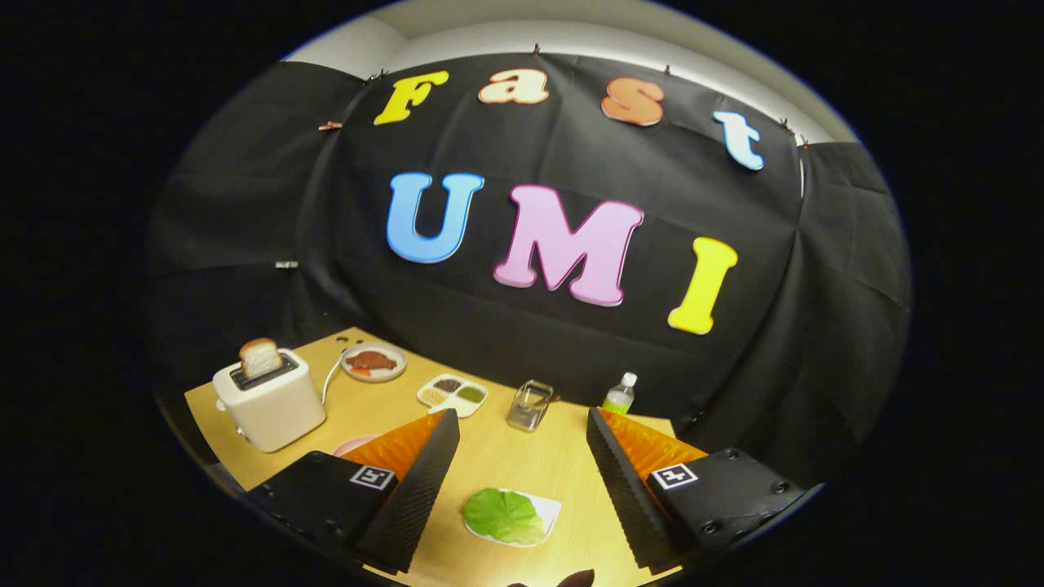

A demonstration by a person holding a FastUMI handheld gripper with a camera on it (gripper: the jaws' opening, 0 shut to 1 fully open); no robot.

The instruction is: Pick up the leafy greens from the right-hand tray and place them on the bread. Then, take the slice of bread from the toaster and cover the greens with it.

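- Green leaf, the leafy greens, lies flat on a small white tray on the wooden table; this tray is the landmark for the rest.
- Gripper hangs above the tray with its jaws spread wide and nothing held; the greens sit between the two fingers, nearer their base than their tips, touching neither.
- Left finger stands to the left of the tray, right finger to its right; both are black and ribbed with orange backs.
- White toaster stands well to the left of the tray and farther back, a slice of bread upright in its slot, its top half showing.
- Pink plate peeks out left of the tray, just beside the left finger; most of it is hidden, and I cannot tell what is on it.
- Round plate with red food sits far beyond the tray, right of the toaster.
- Divided dish with dark, pale and green fillings lies beyond the tray, past the left fingertip.
- Clear glass container stands straight beyond the tray, between the fingertips.
- Small bottle with green contents and a white cap stands beyond the tray, just past the right fingertip.
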